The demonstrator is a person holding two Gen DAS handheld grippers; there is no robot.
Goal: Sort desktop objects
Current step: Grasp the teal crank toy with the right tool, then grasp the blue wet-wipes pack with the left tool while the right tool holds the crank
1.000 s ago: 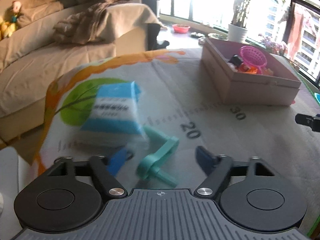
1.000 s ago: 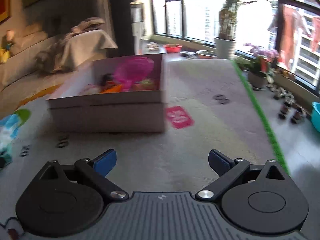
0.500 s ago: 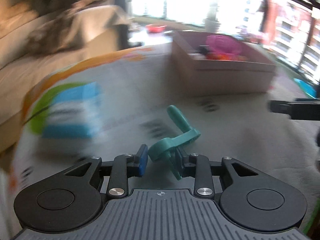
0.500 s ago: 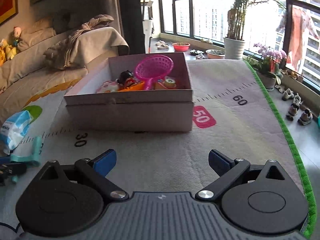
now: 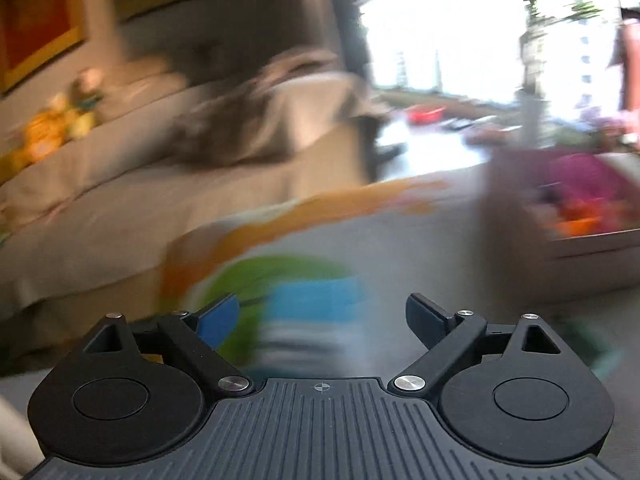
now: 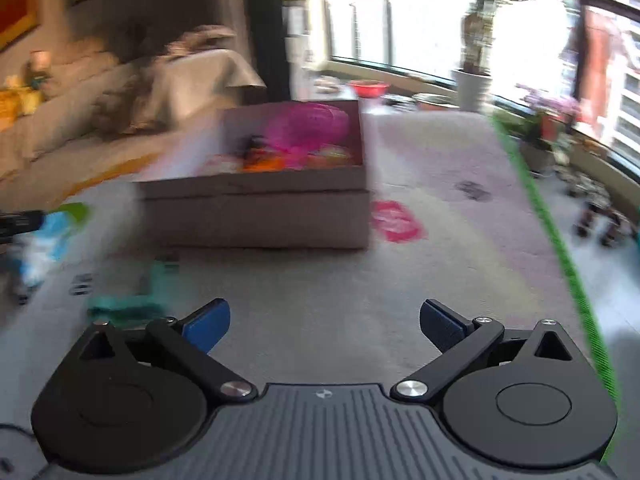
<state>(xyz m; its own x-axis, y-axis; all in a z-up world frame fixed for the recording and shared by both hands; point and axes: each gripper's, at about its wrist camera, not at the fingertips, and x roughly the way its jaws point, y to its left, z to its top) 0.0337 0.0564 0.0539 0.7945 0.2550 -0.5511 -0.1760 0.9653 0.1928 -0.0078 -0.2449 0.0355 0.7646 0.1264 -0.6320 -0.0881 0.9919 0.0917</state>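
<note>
My left gripper (image 5: 322,318) spread wide, empty, aimed at blue packet (image 5: 316,312). Right gripper (image 6: 324,322) also spread, empty. Teal piece (image 6: 132,300) lies loose on mat, short of box (image 6: 260,216), likely next pick.

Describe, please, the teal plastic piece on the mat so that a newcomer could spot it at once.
Start at the open cardboard box in the middle of the grey mat. Nearer the camera and left of it lies the teal plastic piece, on the mat. The blue-and-white packet sits further left; only this piece is plain teal.
</note>
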